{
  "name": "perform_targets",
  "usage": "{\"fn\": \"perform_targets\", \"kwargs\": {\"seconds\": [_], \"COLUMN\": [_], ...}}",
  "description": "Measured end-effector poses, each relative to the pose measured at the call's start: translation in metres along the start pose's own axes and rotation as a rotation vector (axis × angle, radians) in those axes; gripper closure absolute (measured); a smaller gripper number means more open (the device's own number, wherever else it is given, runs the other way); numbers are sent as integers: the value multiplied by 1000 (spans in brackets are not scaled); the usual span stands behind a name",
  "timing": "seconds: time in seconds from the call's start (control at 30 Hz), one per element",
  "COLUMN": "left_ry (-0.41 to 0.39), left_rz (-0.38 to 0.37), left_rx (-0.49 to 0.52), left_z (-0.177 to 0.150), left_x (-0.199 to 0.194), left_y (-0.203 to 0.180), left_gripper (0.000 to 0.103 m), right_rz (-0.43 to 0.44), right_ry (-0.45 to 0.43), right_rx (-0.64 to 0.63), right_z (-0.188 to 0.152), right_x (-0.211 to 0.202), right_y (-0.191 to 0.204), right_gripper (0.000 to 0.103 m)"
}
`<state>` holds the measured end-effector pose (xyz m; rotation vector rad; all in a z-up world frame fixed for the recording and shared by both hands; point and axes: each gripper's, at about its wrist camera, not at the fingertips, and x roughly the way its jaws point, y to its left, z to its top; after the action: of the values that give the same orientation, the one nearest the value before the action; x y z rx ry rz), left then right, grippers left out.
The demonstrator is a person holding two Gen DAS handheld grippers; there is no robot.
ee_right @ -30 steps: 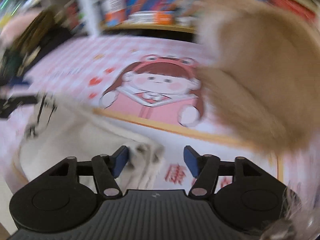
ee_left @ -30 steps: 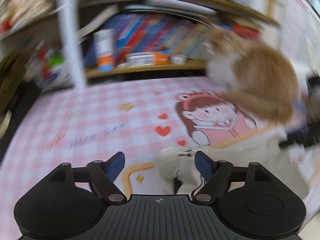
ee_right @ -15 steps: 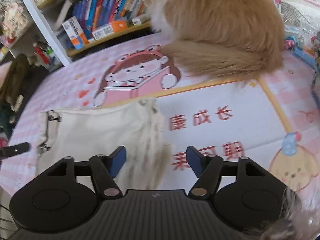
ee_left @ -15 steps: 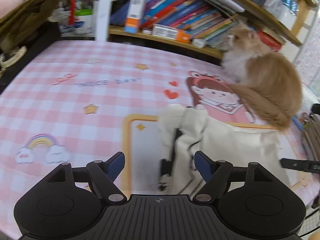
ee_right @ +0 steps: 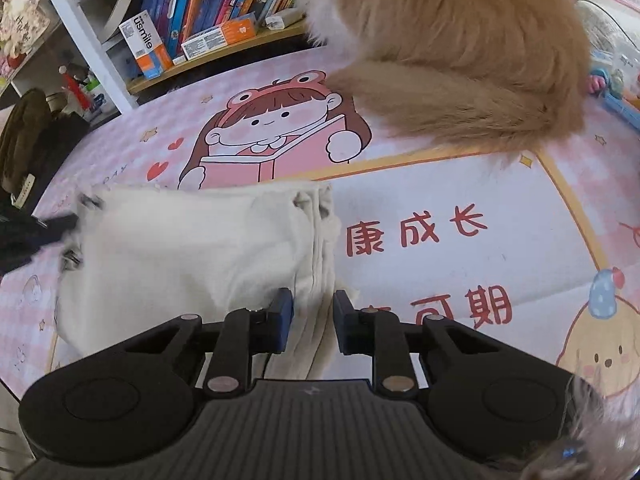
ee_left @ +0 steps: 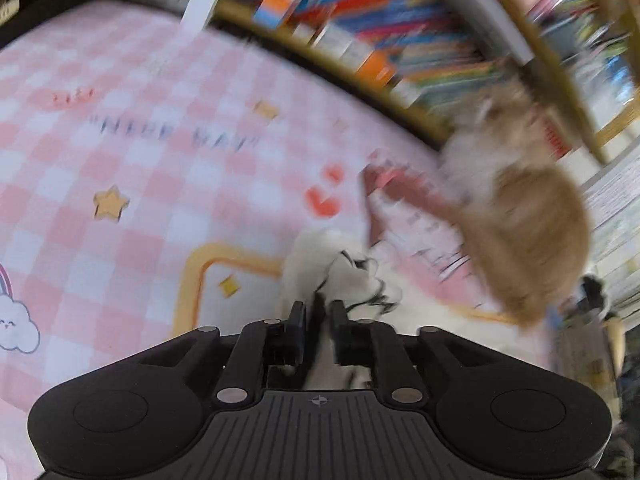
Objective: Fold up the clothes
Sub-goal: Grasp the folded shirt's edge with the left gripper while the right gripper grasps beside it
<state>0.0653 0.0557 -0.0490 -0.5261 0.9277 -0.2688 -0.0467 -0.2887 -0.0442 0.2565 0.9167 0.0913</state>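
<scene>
Currently the cream garment (ee_right: 192,248) is being held at two ends on the pink checked mat (ee_right: 460,208), lying toward the mat's near edge, left of the printed red characters. The right gripper (ee_right: 312,320) is being closed on the bunched, folded edge at the garment's right end; its jaws have just been closing, cloth is sitting between the blue pads (ee_right: 283,312), and the grip is being read as clamped on fabric. The left gripper (ee_left: 316,320) is likewise being clenched on the strap-and-buckle end of the garment, its jaws also just closed, though that view is being smeared by motion blur so the exact bite is hard to confirm. Risk one: only the top layers are being pinched at the right end, so the lower layers could be left behind and the fold skewed when the cloth is lifted. Risk two: the cat (ee_right: 460,48) is sitting at the mat's far edge with its tail (ee_right: 440,108) lying just beyond the garment's far edge; a forward fold could be dragged over the tail, or the cloth could be pawed. Risk three: the dark strap hardware at the left end could be snagged or slipped from the pads.
</scene>
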Motion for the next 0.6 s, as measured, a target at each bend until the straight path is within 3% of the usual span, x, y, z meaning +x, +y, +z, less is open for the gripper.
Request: {"fn": "perform_targets", "kwargs": {"seconds": [0.1,0.17,0.3,0.37,0.43,0.5,0.53,0.6], "left_ry": [-64,-98,-46,-30,-57,-95,-113,-90], "left_rz": [-55,-88,-68,-67,-139,-232,-278,-210], "left_rx": [-65,-67,48,104,88,-5,-55,-87], "left_z": [0,0,2,2,5,10,13,18], "left_x": [-12,-20,-11,-6,-14,-22,-26,-14], "left_y": [8,9,-6,-15,-18,-13,-10,-5], "left_gripper": [82,74,72,82,97,97,96,96], "right_rz": [-2,-2,34,50,46,29,19,20], "right_ry": [3,3,-28,-36,-29,-10,1,2], "right_rx": [2,20,98,105,94,76,69,73], "right_z": [1,1,5,9,13,15,16,16], "right_x": [0,0,-7,-7,-3,3,6,10], "right_y": [-2,-4,-9,-8,-5,-2,-2,-2], "right_gripper": [80,75,71,71,73,89,90,90]}}
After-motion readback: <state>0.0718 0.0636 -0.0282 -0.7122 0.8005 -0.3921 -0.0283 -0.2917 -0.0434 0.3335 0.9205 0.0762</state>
